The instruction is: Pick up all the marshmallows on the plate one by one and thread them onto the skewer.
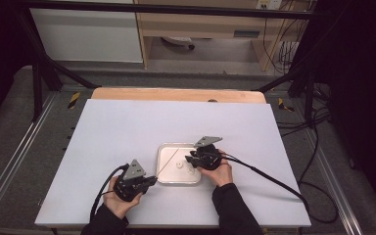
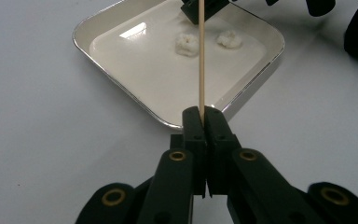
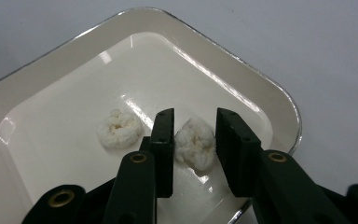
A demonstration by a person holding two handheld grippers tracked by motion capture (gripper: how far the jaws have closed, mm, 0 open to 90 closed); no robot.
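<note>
Skewer ready, puff about to be gripped

Left gripper (image 2: 204, 122) pinches the skewer (image 2: 201, 56) over the tray (image 2: 121, 84) – right gripper (image 3: 195, 140) straddles a puff (image 3: 196, 145), spread, not yet squeezing, likely for spearing.

A cream tray (image 3: 37, 70) with a silver rim holds two white lumps (image 3: 119, 129); the stick (image 2: 201, 56) is tan, the jaws black.

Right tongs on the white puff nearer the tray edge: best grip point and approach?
Grip the puff across its middle, coming from above with the right tongs astride it, as they already stand. It is a soft, lumpy ball lying loose on the flat tray floor, so light pressure on its two sides probably suits it; the other puff lies apart.
</note>
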